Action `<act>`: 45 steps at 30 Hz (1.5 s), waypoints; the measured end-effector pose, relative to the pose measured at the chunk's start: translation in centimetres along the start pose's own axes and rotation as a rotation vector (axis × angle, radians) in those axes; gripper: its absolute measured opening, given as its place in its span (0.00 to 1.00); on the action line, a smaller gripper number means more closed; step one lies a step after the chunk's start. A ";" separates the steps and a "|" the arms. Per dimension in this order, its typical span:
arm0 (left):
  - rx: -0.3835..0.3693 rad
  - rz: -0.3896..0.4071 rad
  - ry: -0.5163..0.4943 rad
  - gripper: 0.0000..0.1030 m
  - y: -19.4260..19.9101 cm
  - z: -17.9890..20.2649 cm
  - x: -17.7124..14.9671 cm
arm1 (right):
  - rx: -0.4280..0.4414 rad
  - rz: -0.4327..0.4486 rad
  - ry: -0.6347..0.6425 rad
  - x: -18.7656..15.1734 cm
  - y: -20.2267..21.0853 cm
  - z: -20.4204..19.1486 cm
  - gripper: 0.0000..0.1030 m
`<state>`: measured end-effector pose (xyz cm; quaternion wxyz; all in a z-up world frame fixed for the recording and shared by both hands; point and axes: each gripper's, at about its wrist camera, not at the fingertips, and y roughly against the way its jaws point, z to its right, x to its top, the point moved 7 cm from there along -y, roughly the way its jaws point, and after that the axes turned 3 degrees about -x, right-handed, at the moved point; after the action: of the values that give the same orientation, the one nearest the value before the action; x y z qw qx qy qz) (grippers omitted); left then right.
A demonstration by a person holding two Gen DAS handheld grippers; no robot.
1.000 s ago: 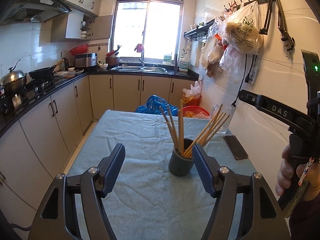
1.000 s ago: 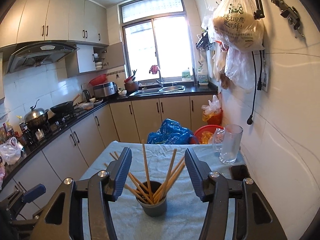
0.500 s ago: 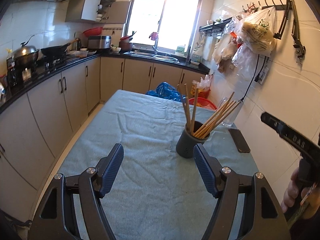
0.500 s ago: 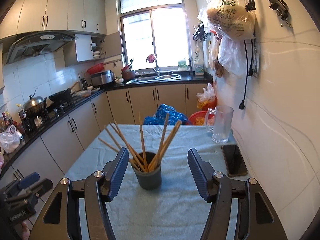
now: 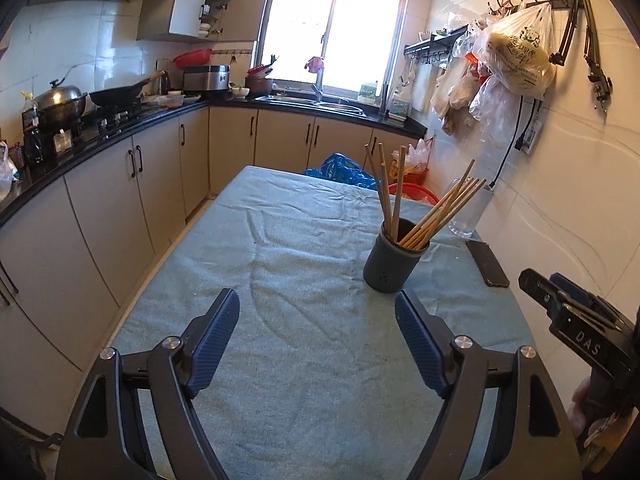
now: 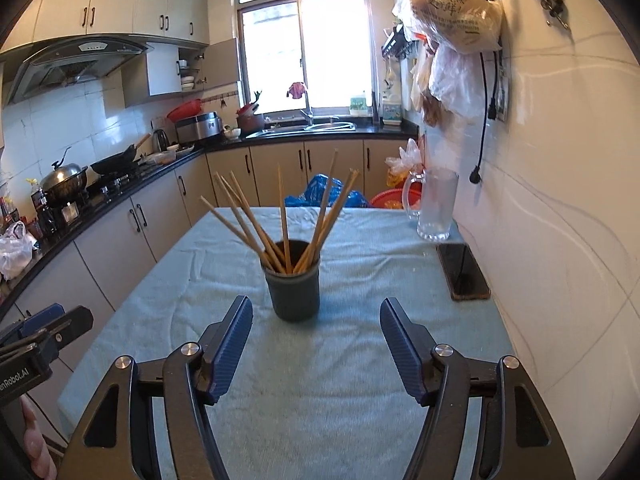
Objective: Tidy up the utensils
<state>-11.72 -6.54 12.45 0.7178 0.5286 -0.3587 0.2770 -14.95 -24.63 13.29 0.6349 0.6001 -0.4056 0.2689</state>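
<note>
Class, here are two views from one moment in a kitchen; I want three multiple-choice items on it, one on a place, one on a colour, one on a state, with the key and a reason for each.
1. Where does the phone lie?
A. on the cloth beside the wall
B. inside the cup
C. on the stove

2. What colour is the table cloth?
A. red
B. pale blue-green
C. black

3. How do the chopsticks stand?
A. flat on the cloth
B. held in the right tool
C. upright in the grey cup, fanned out

Key: 
1 A, it rests near the glass mug at the wall side.
2 B, the cloth shows that colour in both views.
3 C, they lean out of the grey cup, and the right tool stands open short of it.
</note>
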 end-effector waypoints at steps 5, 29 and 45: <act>0.060 0.048 -0.018 0.89 0.9 -0.1 -0.6 | -0.020 -0.006 -0.030 -1.6 0.5 0.2 0.71; 0.167 0.426 -0.056 1.00 8.5 1.2 0.3 | -0.155 0.025 -0.083 -6.4 1.3 1.5 0.74; 0.154 0.068 -0.073 1.00 -0.7 1.3 -5.7 | -0.196 -0.015 -0.091 -9.3 -0.3 3.0 0.77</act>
<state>-14.85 -8.09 7.74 0.6517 0.5795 -0.3800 0.3084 -20.11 -26.23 5.20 0.6735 0.5497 -0.4539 0.1953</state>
